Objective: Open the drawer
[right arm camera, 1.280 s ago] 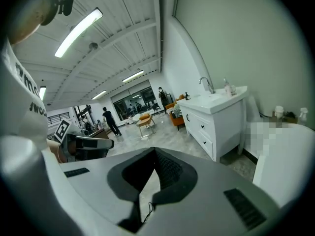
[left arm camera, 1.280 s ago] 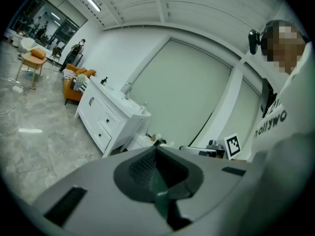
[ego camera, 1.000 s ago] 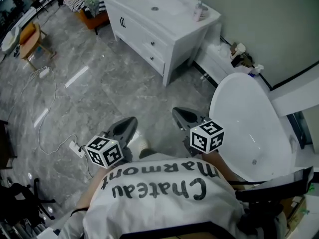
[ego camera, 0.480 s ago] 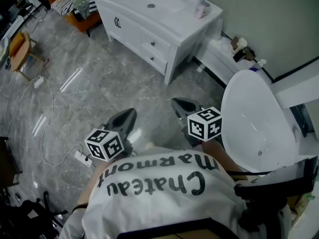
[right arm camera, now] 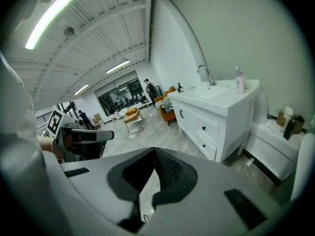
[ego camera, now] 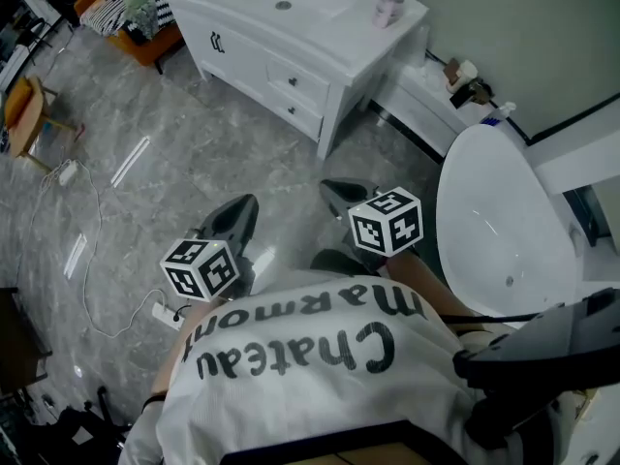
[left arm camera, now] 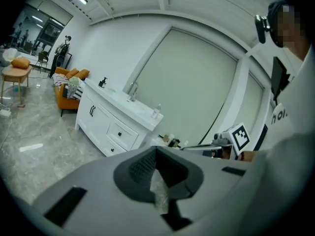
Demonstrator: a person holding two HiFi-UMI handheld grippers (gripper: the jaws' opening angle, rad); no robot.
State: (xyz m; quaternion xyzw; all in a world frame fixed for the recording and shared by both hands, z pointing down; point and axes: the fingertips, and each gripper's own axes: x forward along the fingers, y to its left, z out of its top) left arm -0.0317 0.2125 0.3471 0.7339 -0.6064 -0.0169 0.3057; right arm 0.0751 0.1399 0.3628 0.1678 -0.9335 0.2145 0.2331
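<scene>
Left gripper [ego camera: 235, 219]: held low in front of me, pointing across the grey floor [ego camera: 145, 114] toward the white vanity [ego camera: 262, 66]. Its fingers [left arm camera: 139, 167] are pressed together with nothing between them. Only a sliver of floor shows below the tips.

Right gripper [ego camera: 341, 198]: beside the left one, nearer the white bathtub [ego camera: 494, 221], aimed the same way. Its fingers [right arm camera: 170, 171] also meet at the tips, empty.

Drawers: two, stacked on the right part of the vanity front, beside a cabinet door [ego camera: 221, 42] with a dark handle. Upper drawer [ego camera: 294, 82] and lower drawer [ego camera: 308, 116] each carry one small dark knob. Both sit flush with the front, closed. Neither gripper touches them. Both grippers are well apart from the vanity, with bare floor between.

Worktop [ego camera: 358, 42] of the vanity: a sunken basin [ego camera: 291, 3], a tap [right arm camera: 204, 73] at the back edge, and a pink bottle [ego camera: 387, 8] near the right corner.

Elsewhere: an orange sofa [ego camera: 160, 42] stands just left of the vanity.
</scene>
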